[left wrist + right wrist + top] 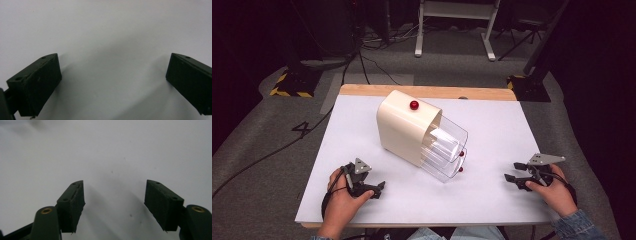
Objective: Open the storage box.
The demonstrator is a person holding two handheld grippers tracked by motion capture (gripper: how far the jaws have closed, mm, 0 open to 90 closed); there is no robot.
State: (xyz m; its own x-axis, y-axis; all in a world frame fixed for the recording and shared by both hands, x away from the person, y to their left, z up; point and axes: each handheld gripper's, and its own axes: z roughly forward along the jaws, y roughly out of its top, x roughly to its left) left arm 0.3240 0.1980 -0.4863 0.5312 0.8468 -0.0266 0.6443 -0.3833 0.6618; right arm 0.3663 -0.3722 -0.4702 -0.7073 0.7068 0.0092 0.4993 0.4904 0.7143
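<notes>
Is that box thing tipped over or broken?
The cream box sits at a slant on the table, and its two clear drawers stick out, partly open. No damage or spill shows.

Cream box (404, 127) with rounded top sits on the white counter (362, 120), toward its far middle, turned at an angle. Red knob (414, 105) on the box's top face. Two clear plastic drawers (447, 150), stacked, both pulled out of the box's open front toward the counter's near right (upper one out about as far as the lower). Small red knob (460, 169) at the lower drawer's front, another just above it on the upper drawer. Can't tell whether the drawers hold anything. Nothing touches the box.
</notes>
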